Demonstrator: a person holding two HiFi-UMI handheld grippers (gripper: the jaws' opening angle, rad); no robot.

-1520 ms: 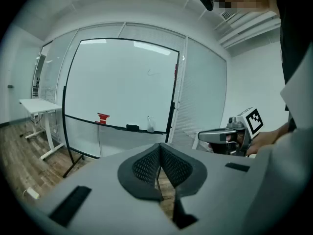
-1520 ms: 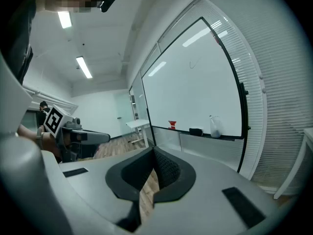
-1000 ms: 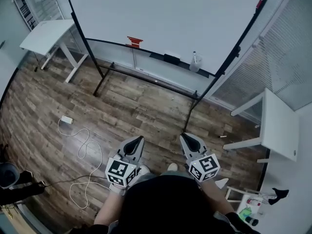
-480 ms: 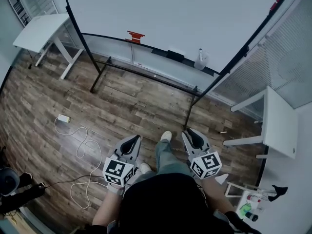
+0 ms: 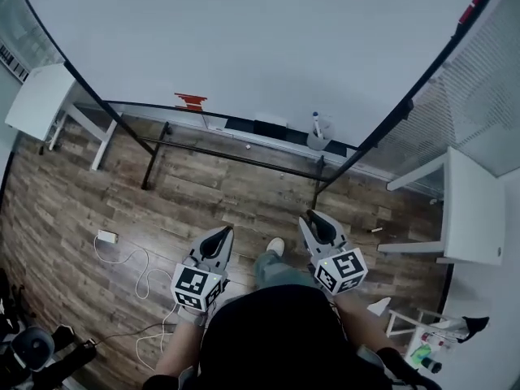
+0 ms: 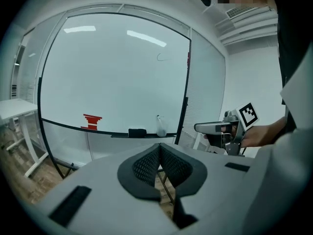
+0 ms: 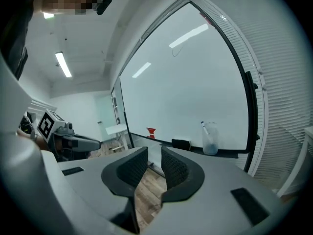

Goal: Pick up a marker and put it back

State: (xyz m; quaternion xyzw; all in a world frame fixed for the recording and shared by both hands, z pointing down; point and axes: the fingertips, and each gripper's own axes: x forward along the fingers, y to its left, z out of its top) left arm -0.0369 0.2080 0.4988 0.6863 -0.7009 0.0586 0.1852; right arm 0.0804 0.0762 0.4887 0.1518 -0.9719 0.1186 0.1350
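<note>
In the head view, the marker (image 5: 315,120) stands in a clear cup (image 5: 317,140) on the ledge (image 5: 236,125) of the whiteboard (image 5: 244,39), a little right of the centre of the frame. The marker is thin and white with a dark cap, and its long axis is almost upright, leaning a little. The right tongs (image 5: 315,219) are in the lower middle, and the cup lies nearly straight above them in the frame, well apart. The left tongs (image 5: 224,234) are further to the left, so I judge the right hand to be the nearer one for the pick. Between the tongs and the board there is a wooden plank floor (image 5: 203,185).

In the left gripper view, the ribbed dark pads of the left tongs meet at their tips and nothing is between them. The cup is small, just right of a black eraser (image 6: 137,132), above the centre.

In the right gripper view, the jaws of the right tongs have just been opening. They stand apart with only floor showing in the gap. The cup looks like soft translucent plastic and sits right of the centre.
</note>
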